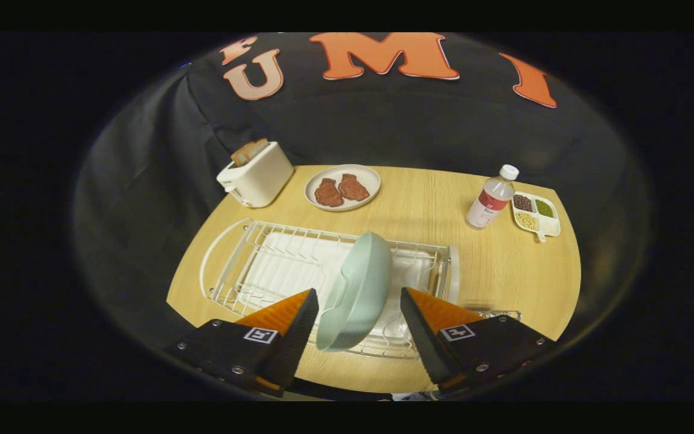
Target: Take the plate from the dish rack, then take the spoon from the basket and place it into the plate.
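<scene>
Pale green plate standing on edge in the white wire rack, leaning slightly, its rim running from the rack's far rail down to the near rail. Gripper held above the rack's near side, its two fingers spread wide apart; the plate's lower half lies between them, with a clear gap on either side, so neither finger presses on it and the jaws are released. Rack set on a light wooden table, its white drip tray visible beneath the wires, the slots beside the plate holding nothing. Just past the right finger, at the rack's near right corner, a small wire piece shows on the table; whether it is the basket cannot be told, and no spoon can be made out there. Beyond the rack, at the table's far side: a white toaster with bread slices standing in its slots, then a round dish bearing two brown pieces of food, well apart from the rack. Farther right, a clear bottle with a white cap and red label stands upright, just beside a white divided tray holding dark, green and pale beans in separate compartments.
</scene>
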